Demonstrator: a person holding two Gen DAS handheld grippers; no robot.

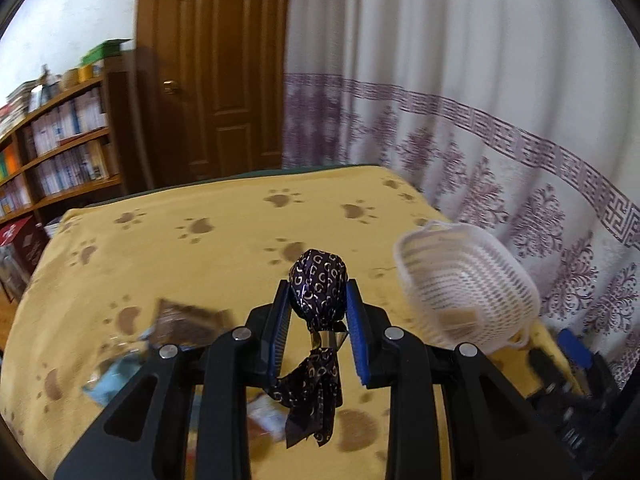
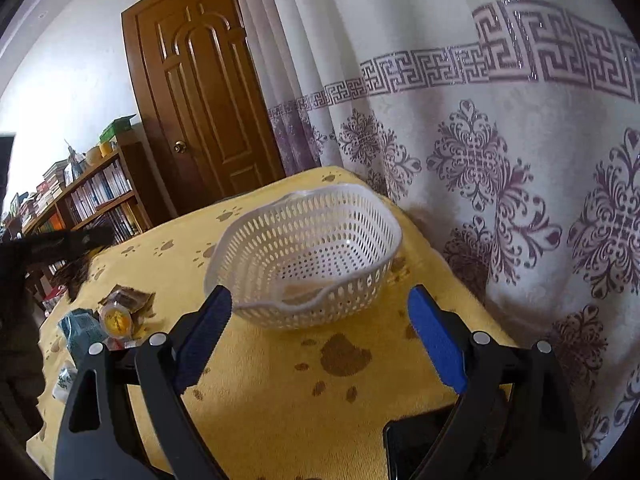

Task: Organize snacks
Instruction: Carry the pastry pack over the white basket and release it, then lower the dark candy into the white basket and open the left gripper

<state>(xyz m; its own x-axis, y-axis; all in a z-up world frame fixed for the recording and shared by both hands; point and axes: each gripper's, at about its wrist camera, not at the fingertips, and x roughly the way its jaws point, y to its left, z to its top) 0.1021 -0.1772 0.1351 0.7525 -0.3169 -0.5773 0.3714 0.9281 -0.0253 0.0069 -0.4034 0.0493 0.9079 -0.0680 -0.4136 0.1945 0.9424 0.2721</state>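
Foil-wrapped dark candy [image 1: 318,286] sat clenched in left tongs [image 1: 318,300], lifted clear of cloth. White basket [image 1: 460,280] lay ahead-right. Right tongs [image 2: 320,332] gaped, holding nothing, just short of basket. Step: carrying; next, swing right over rim, release.

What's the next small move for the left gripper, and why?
Probably carry the dark wrapped candy right, over the white basket, then release. The left gripper is shut on it, lifted above the yellow cloth; the basket looks nearly empty, and the right gripper hangs open short of it.
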